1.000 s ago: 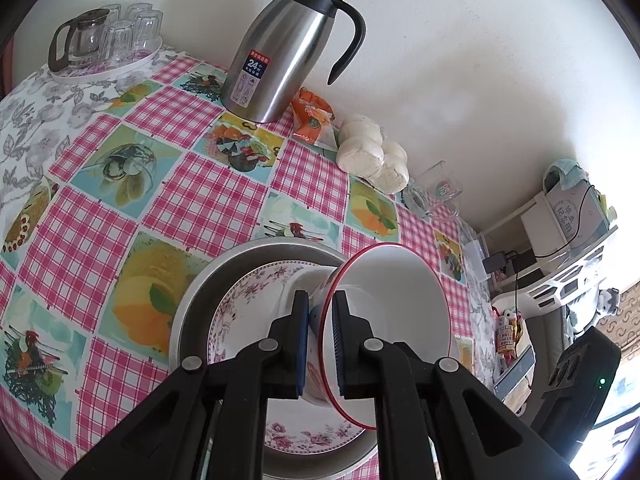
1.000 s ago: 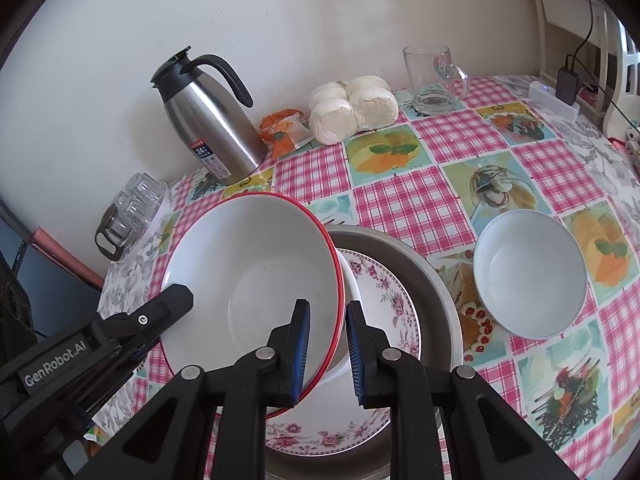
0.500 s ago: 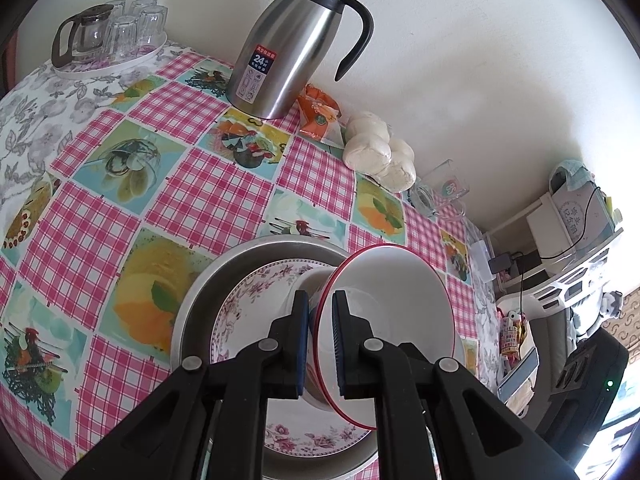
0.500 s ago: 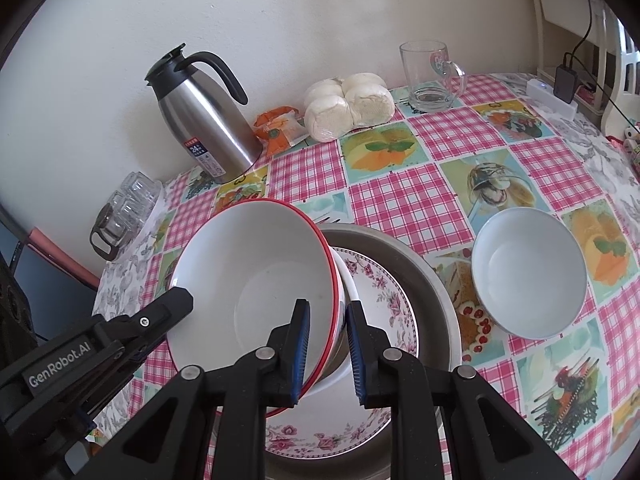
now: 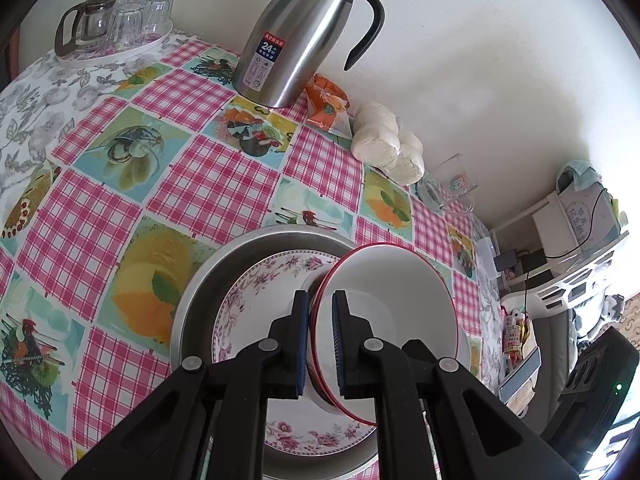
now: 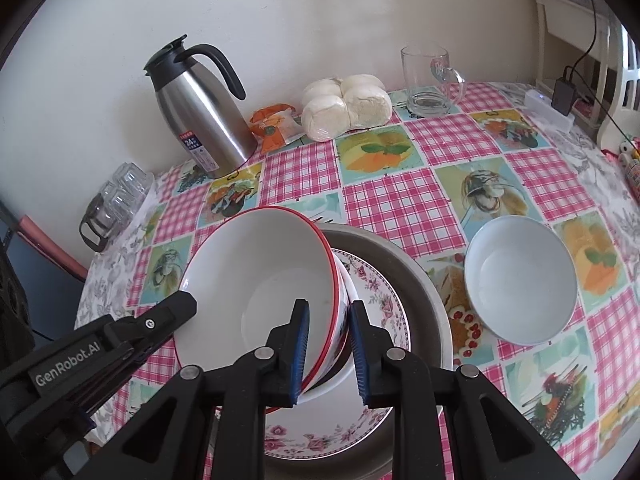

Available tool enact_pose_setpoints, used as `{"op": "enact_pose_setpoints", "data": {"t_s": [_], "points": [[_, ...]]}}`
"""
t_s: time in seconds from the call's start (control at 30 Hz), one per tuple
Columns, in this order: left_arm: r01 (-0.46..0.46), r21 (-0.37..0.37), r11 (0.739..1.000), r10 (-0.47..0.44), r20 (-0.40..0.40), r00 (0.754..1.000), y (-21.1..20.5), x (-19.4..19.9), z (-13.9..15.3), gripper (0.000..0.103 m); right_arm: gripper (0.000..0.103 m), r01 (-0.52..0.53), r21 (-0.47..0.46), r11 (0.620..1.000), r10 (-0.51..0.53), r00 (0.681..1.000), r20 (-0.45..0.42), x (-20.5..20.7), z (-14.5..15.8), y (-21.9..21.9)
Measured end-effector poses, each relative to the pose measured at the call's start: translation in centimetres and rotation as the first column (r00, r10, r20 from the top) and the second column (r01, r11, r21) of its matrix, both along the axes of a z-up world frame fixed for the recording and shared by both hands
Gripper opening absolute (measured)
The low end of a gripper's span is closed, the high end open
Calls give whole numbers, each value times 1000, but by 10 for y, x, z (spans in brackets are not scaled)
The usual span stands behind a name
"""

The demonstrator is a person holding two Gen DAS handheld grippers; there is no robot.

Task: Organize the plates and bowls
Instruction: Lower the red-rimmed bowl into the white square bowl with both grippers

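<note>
Lowered and levelled since the earlier frame, the red-rimmed bowl [image 6: 256, 280] now sits tilted over the flowered plate [image 6: 384, 308] inside the metal basin [image 6: 424, 280], its mouth facing up and toward the left gripper [image 5: 321, 344]. Left gripper pinches its rim. Right gripper [image 6: 328, 352] straddles the opposite wall, slightly spread. A white bowl [image 6: 520, 280] stands apart.

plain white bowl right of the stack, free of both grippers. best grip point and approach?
Take the white bowl by its rim, one finger inside, one outside, coming down from above on its near edge. It sits upright on the tablecloth, mouth up, wall thin, with open cloth around it; likely too wide to span whole.
</note>
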State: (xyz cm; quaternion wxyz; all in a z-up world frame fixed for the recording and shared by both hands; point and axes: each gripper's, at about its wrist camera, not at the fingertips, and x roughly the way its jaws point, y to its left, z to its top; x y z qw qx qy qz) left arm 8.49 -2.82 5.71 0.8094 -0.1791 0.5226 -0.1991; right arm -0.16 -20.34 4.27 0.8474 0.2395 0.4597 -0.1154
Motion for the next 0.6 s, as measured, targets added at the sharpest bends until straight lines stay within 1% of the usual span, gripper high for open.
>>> {"op": "enact_pose_setpoints", "data": {"t_s": [0.2,0.3,0.43,0.6], "points": [[7,-15,1000,-7,3,1000,-2,0,2,9,24,-16,-71,997,13,999,-44,2,2,6],[5,-15,1000,-5,3,1000,-2,0,2,9,24,-16,-88,996,12,999,-47,2,3,6],[2,-27,1000,-2,-4,1000,-1,1,1,9,24,-11,-75,997,9,999,-33,0,6,3],[2,-35,999,-2,-5,1000,-1,0,2,9,24,-4,-38,999,3,1000,-16,-1,7,-2]]}}
